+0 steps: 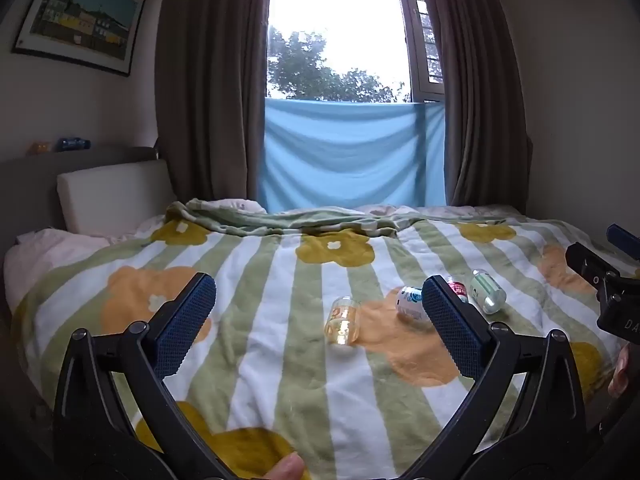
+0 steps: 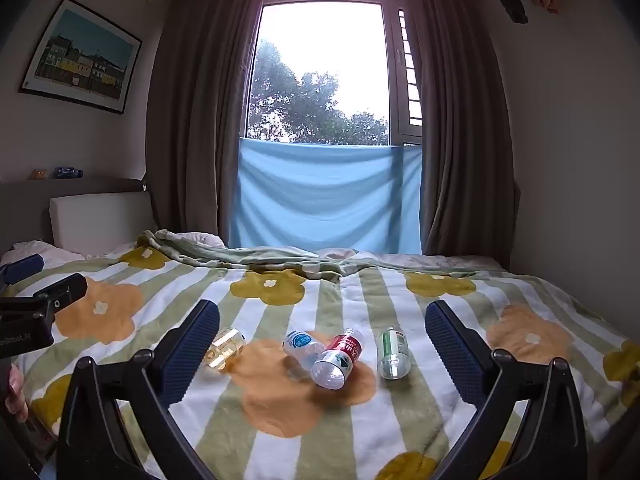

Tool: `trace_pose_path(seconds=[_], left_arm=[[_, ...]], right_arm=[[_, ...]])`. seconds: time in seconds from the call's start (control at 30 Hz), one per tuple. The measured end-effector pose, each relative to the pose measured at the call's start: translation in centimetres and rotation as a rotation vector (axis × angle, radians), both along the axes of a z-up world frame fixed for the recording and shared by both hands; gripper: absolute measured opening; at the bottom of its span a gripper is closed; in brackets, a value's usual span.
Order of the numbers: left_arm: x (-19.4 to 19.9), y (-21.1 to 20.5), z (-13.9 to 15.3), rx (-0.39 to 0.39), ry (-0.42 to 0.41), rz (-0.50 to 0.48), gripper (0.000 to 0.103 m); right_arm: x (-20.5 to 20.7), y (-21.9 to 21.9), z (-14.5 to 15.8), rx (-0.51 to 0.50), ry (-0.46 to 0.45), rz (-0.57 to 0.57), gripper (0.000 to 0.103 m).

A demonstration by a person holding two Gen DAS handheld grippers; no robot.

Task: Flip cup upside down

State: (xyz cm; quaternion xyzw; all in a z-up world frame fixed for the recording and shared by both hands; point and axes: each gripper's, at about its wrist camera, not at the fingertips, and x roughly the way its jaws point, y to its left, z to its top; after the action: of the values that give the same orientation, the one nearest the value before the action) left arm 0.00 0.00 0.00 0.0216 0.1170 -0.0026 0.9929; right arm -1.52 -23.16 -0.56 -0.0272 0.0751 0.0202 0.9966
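Four small cups lie on their sides on the bed's flowered blanket (image 1: 280, 360). In the left wrist view, the left claw (image 1: 320, 312) gapes wide and empty, roughly framing the amber cup (image 1: 343, 320), probably its target. In the right wrist view, the right claw (image 2: 322, 340) hovers equally wide, empty, bracketing the blue cup (image 2: 302, 346), red cup (image 2: 338, 358) and green cup (image 2: 393, 354).

The blanket (image 2: 360, 420) carries green and white stripes with mustard and orange flowers (white centres). The cup (image 2: 224, 349) is clear with a yellow tint. Three bottles bear blue (image 2: 302, 342), red (image 2: 346, 347) and green (image 2: 393, 344) labels. The fingers (image 2: 452, 346) have dark blue textured pads.
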Motion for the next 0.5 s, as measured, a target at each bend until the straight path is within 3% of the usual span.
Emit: trace_pose_path(seconds=[0.33, 0.5], left_arm=[[-0.8, -0.2, 0.4, -0.015, -0.066, 0.057, 0.103], [-1.1, 0.1, 1.0, -0.016, -0.082, 0.041, 0.103]], right_arm=[[0.4, -0.1, -0.2, 0.01, 0.018, 0.014, 0.103], [0.2, 0.3, -0.6, 0.008, 0.008, 0.01, 0.103]])
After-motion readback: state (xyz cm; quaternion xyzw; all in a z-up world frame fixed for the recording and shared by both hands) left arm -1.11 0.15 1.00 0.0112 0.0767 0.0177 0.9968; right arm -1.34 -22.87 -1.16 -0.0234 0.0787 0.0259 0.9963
